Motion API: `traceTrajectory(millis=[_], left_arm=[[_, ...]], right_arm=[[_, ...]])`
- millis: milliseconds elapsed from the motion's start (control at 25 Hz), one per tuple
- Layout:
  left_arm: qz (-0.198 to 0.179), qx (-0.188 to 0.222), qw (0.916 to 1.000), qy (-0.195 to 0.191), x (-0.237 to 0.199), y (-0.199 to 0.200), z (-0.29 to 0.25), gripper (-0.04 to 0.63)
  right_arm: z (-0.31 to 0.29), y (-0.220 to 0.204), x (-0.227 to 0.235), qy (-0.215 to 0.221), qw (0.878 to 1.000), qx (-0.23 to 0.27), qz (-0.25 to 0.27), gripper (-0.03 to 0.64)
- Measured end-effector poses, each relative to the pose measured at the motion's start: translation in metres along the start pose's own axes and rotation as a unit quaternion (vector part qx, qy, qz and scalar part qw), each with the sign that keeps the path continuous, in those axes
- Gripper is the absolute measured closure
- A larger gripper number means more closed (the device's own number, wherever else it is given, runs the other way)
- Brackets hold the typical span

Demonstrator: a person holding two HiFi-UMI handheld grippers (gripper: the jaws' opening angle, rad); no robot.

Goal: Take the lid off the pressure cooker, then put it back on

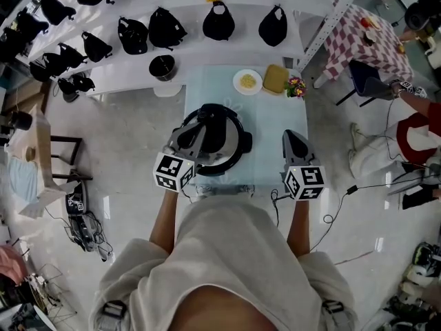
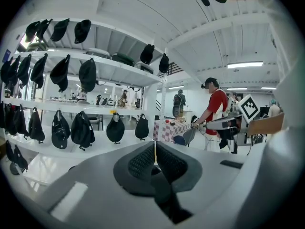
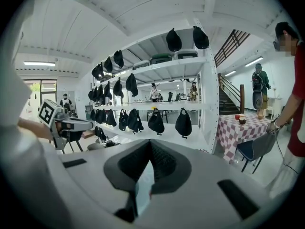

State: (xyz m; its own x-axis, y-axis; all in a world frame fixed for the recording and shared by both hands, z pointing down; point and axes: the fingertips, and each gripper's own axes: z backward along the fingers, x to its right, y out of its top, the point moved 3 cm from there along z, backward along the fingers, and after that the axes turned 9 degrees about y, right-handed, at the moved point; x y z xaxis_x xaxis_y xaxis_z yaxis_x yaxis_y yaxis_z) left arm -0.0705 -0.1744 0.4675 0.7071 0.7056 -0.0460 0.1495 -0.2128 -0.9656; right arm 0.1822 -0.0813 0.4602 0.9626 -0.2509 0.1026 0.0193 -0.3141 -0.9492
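Item: black-and-silver round pressure cooker, standing mid-way on a pale glass-topped table; its dark domed lid appears seated.

Left gripper: jaws pressed together, nothing between them, poised over the lid's left part; contact cannot be told.

Right gripper: jaws likewise closed and empty, over bare table just right of the cooker.

Hazards, as judged:
- With jaws together, neither gripper can take the handle.
- If the lid is twisted with the body unbraced, the cooker may spin or slide on the smooth top.
- A slide could carry it towards the small white plate behind.
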Motion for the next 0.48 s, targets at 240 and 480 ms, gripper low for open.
traceTrajectory(millis=[240,480], left_arm=[[-0.002,0.0,1.0,-0.001,-0.0007,0.0003,-0.0023,0.581],[-0.004,0.0,1.0,-0.003,0.0,0.0012,-0.0047,0.581]], right_arm=[[-0.0005,-0.0032,0.0007,-0.001,1.0,-0.005,0.002,0.616],[-0.0005,-0.0052,0.0015,-0.001,1.0,-0.008,0.003,0.617]])
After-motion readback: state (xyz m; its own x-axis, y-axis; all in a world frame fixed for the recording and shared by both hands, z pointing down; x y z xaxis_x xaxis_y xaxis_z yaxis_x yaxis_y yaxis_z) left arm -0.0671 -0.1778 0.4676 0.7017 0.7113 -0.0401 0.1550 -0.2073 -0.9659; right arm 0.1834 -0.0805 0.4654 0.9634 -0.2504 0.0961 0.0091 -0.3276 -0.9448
